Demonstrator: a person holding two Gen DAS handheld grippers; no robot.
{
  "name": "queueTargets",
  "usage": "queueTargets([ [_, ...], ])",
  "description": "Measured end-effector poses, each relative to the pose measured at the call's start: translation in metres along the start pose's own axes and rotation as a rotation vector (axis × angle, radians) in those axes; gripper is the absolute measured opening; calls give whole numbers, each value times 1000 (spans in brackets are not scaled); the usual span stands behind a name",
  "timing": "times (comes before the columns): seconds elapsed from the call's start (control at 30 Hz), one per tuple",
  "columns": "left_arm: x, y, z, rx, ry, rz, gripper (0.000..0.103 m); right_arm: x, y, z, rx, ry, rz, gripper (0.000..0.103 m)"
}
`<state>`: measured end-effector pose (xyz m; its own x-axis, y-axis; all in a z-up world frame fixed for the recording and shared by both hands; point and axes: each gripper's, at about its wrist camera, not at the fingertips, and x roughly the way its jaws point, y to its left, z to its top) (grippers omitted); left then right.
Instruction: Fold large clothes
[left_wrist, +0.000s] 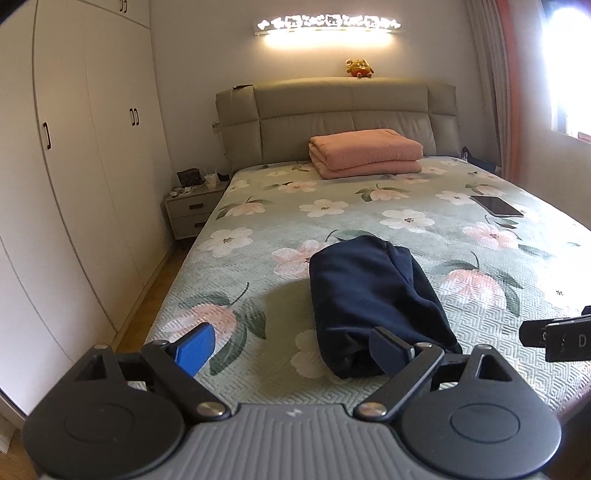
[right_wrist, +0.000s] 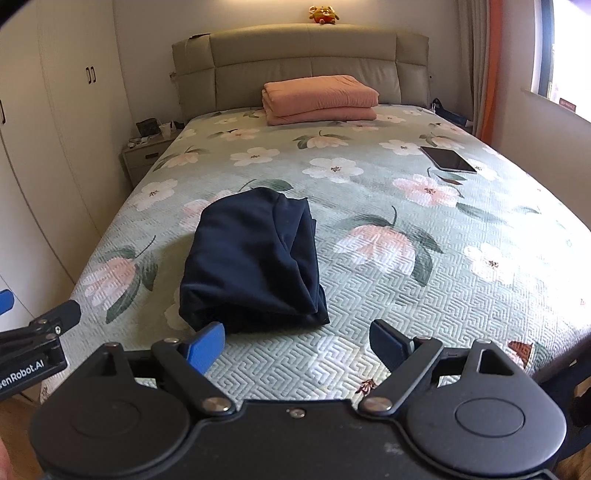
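Navy garment (right_wrist: 255, 258) lies in a compact folded bundle near the foot of the bed (right_wrist: 443, 295). Left gripper (left_wrist: 295, 347) and right gripper (right_wrist: 295, 343) both spread apart, holding nothing. Folding looks essentially finished; perhaps slight tidying remains.

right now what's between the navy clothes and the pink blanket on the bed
Nothing: only bare flowered bedspread runs from the navy clothes to the pink blanket, clearest in the right wrist view. The tablet lies off to the right.
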<state>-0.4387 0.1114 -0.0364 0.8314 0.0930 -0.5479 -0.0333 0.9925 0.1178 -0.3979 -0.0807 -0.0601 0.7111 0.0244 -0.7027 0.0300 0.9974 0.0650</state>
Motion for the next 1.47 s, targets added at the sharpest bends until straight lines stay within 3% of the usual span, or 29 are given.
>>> queueTargets([
  [0.17,-2,-1,-1,-2,-20,4,97,-3,-1,-2,-14,-13,-6,101],
  [1.03,0,-4,-5,10,0,-15,97,-1,-4,-7,-8,16,16,101],
  [1.23,1,0,-4,-43,37,-156,97,-2,-7,-9,-3,26,36,101],
  [1.37,-5,-10,-8,9,-2,-126,96,-3,-8,-10,-4,29,41,101],
  [1.47,-8,-11,-8,-10,0,-160,96,-6,-7,-11,-16,24,46,101],
])
